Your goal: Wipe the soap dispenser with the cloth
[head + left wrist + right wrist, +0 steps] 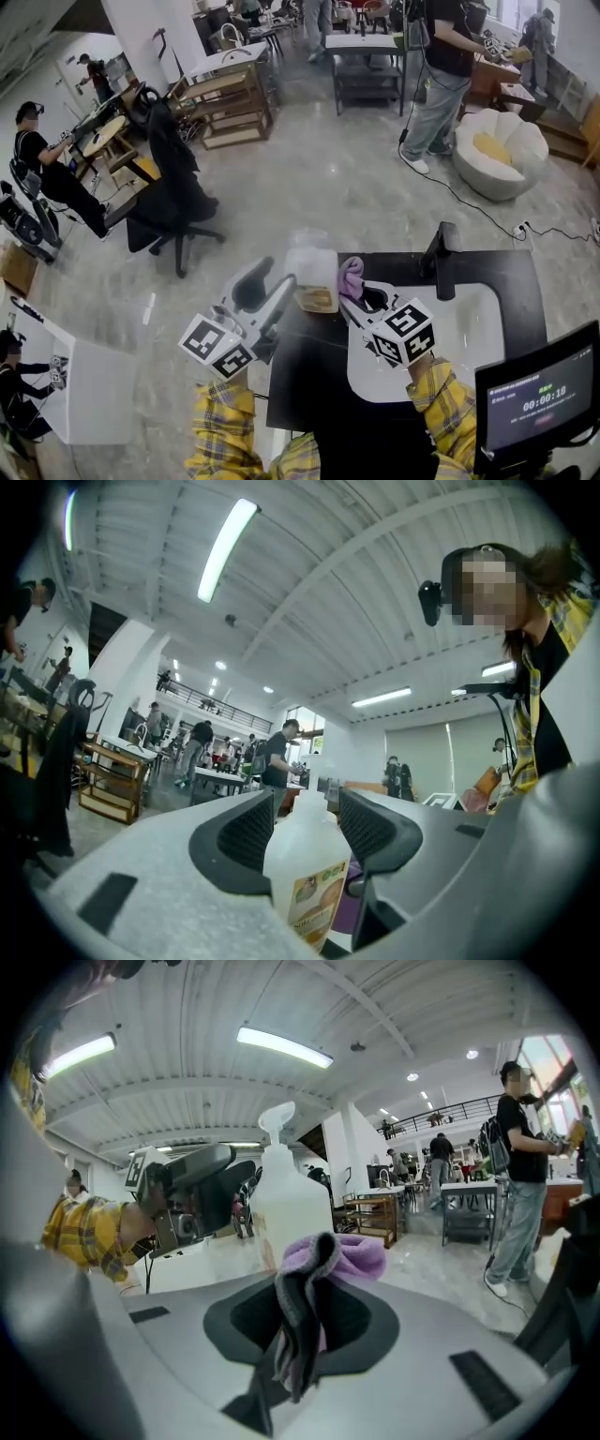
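Note:
The soap dispenser (313,269) is a translucent white bottle with a tan label, standing at the far edge of the dark counter. My left gripper (279,298) is shut on the soap dispenser (309,869), a jaw pressing each side of its body. My right gripper (359,298) is shut on a purple and grey cloth (350,275), which touches the bottle's right side. In the right gripper view the bunched cloth (314,1288) sticks out between the jaws, with the dispenser (286,1199) and its pump head just beyond it.
A white sink basin (473,328) with a black faucet (444,258) lies right of the bottle. A dark monitor (534,394) stands at the near right. Beyond the counter are a black office chair (169,197), wooden racks and several people.

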Demonstrator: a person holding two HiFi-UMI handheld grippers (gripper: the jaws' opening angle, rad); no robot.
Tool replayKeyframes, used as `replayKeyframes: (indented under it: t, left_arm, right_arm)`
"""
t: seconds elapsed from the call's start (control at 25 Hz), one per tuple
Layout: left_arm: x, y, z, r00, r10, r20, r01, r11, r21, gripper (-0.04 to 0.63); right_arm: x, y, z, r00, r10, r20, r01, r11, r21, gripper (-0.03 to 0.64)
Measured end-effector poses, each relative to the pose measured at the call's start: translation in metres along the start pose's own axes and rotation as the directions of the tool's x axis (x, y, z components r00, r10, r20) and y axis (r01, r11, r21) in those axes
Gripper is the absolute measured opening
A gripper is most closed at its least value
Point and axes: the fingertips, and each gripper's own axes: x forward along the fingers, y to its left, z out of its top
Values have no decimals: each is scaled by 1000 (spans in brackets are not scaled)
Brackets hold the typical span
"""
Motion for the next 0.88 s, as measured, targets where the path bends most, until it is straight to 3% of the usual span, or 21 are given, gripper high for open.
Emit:
replayKeyframes:
  t: [0.32,0.56,0.88]
  left_arm:
    - [4,-9,-10,994,104,-25,-105,994,-8,193]
    - [12,-13,3,977,198,-72,-196,980,37,193]
    - [24,-6,-8,951,284,-124,-276,958,75,193]
  right_arm:
    - [6,-7,-42,997,-20,-69,23,999,41,80]
    - [5,-7,-37,996,-18,-83,23,998,62,80]
    - [13,-12,-42,996,-19,-86,24,998,61,80]
